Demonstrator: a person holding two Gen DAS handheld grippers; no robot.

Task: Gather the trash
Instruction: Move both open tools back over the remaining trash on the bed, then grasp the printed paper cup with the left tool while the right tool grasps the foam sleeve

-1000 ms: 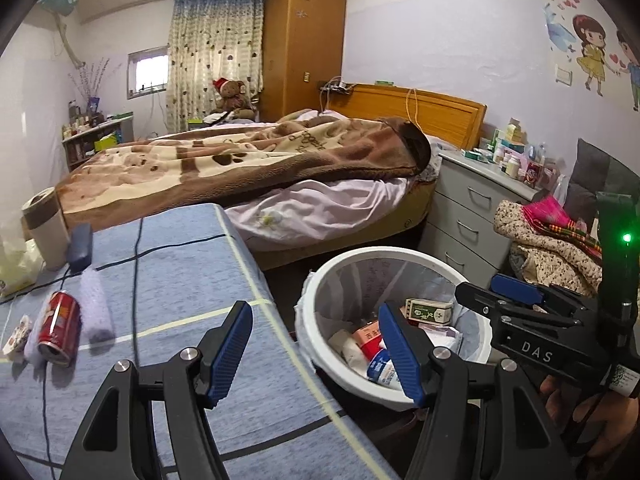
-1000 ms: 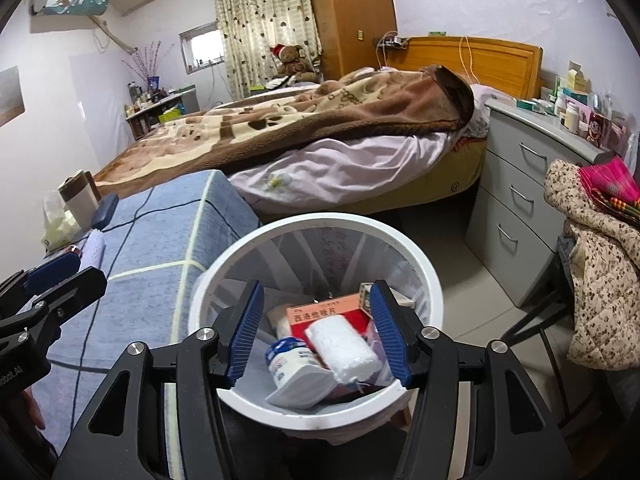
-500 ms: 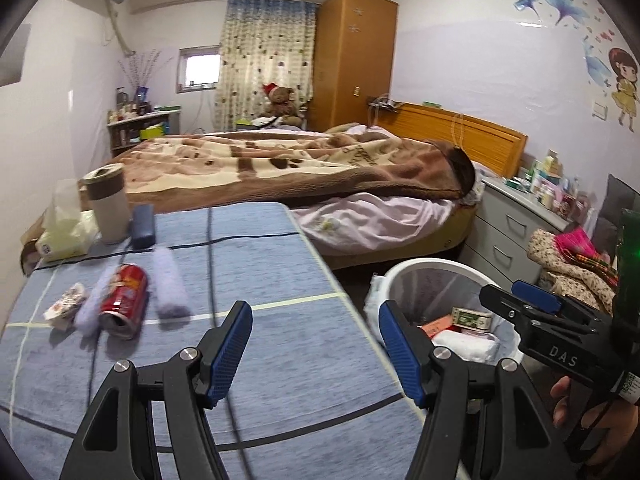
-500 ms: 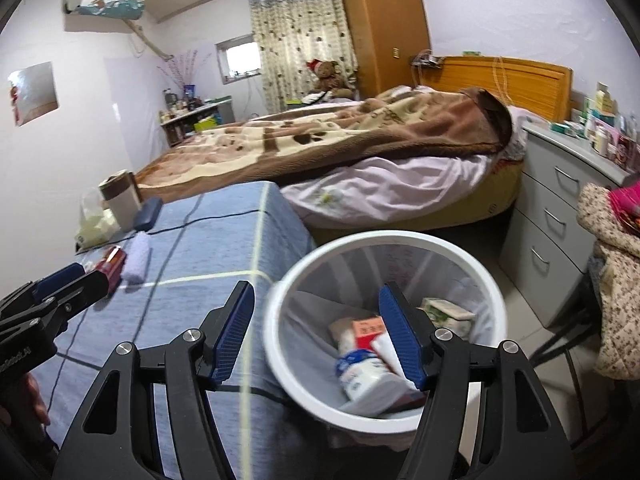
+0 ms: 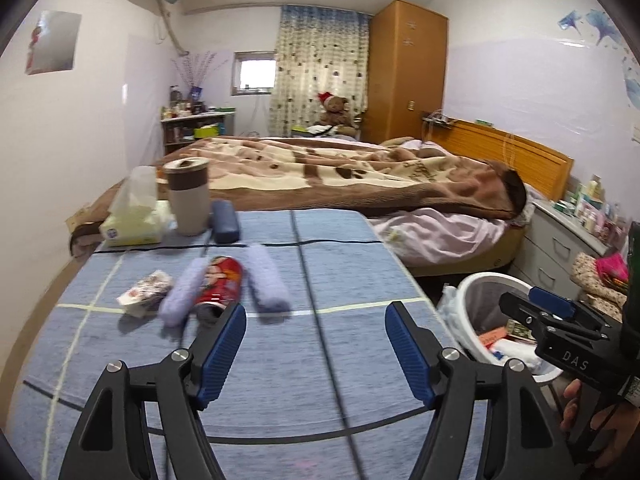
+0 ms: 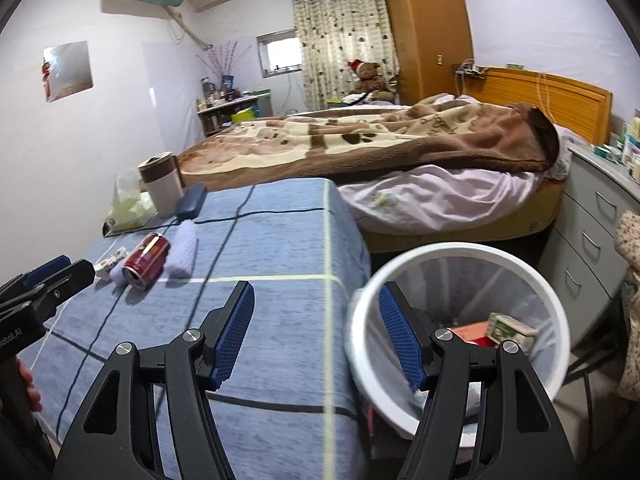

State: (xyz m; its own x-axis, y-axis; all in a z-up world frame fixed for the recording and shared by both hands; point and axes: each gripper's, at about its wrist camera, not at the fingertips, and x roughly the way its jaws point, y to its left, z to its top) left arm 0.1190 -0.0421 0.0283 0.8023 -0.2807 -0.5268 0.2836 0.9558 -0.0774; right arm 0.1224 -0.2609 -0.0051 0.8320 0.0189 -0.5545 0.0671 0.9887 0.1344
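Note:
A red drink can (image 5: 219,280) lies on its side on the blue table cloth (image 5: 340,264), between two lilac rolls (image 5: 267,278). A crumpled wrapper (image 5: 144,292) lies left of them. The can also shows in the right wrist view (image 6: 146,255). My left gripper (image 5: 316,344) is open and empty, just short of the can. My right gripper (image 6: 316,328) is open and empty over the table's right edge, beside the white bin (image 6: 556,312). The bin (image 5: 480,284) holds boxes and other trash.
A tissue pack (image 5: 132,224), a brown-and-beige cup (image 5: 187,196) and a dark blue case (image 5: 225,222) stand at the table's far left. A bed (image 5: 360,172) lies beyond. A grey drawer unit (image 6: 596,236) stands right of the bin.
Both grippers have swung left, away from the bin and toward the table. The can and rolls now lie close ahead of my left gripper. Both stay open and empty.

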